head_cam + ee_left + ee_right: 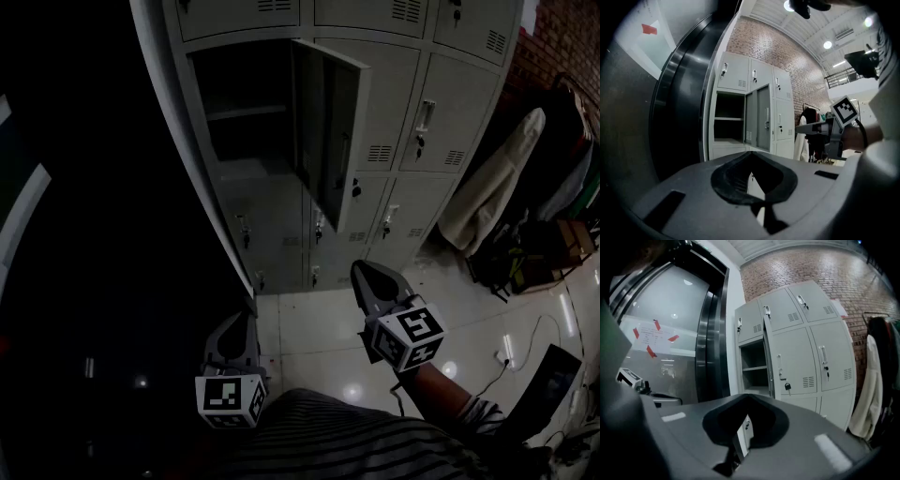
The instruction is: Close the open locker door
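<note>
Grey sheet-metal lockers [394, 94] stood in three columns against a brick wall [843, 282]. Exactly one grey locker door [326, 127] hung open, swung out from a compartment in the left-hand column that held a single shelf [246, 112]. Two hand-held grippers hovered well short of it above the pale tiled floor [309, 328]. The left gripper [246, 321] and the right gripper [362, 274] each had jaws pressed together on nothing. One small dark padlock [787, 386] hung on the closed door beside the open one. Both gripper views showed a white paper notice [649, 338] fixed with red tape, which the head view did not. Only the left gripper view caught the bright ceiling lamps [828, 44] and the right gripper from the side. Only the head view took in a thin white floor cable [534, 328].
</note>
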The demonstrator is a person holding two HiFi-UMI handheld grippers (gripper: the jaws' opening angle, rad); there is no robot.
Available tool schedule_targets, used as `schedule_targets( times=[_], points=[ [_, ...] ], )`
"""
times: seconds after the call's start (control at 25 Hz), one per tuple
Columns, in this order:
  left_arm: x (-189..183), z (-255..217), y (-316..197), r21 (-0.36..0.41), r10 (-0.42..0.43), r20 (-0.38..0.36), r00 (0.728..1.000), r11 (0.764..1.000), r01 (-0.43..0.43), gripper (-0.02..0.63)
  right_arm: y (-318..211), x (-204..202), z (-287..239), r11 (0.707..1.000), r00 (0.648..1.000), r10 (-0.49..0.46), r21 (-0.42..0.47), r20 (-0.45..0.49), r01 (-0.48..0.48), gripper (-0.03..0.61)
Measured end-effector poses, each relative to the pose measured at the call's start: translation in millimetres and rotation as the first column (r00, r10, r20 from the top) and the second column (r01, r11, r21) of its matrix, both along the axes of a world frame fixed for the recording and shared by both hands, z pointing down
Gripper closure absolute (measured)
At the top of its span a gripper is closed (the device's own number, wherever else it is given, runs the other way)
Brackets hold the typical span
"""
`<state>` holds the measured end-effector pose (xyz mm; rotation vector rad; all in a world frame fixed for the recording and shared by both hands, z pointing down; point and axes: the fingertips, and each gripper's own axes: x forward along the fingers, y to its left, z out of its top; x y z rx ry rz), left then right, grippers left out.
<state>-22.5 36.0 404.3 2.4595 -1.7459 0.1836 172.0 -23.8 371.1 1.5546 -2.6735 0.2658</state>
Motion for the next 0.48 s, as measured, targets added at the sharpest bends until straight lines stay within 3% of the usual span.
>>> schedule_targets(
  times=[0.24, 0.48],
  points=[
    [-11, -9, -38, 0.016, -0.034, -0.016, 0.999, 0.999, 0.034, 0.611, -24, 6, -3, 0.999, 0.999, 0.030, 0.010, 0.011, -0.030, 0.577],
    [-17, -6, -83, 0.029, 0.009, -0.003, 1.000, 1.000, -0.009, 0.611, -66, 10, 5, 0.997, 0.997, 0.081, 0.015, -0.006, -0.081, 0.575]
  ],
)
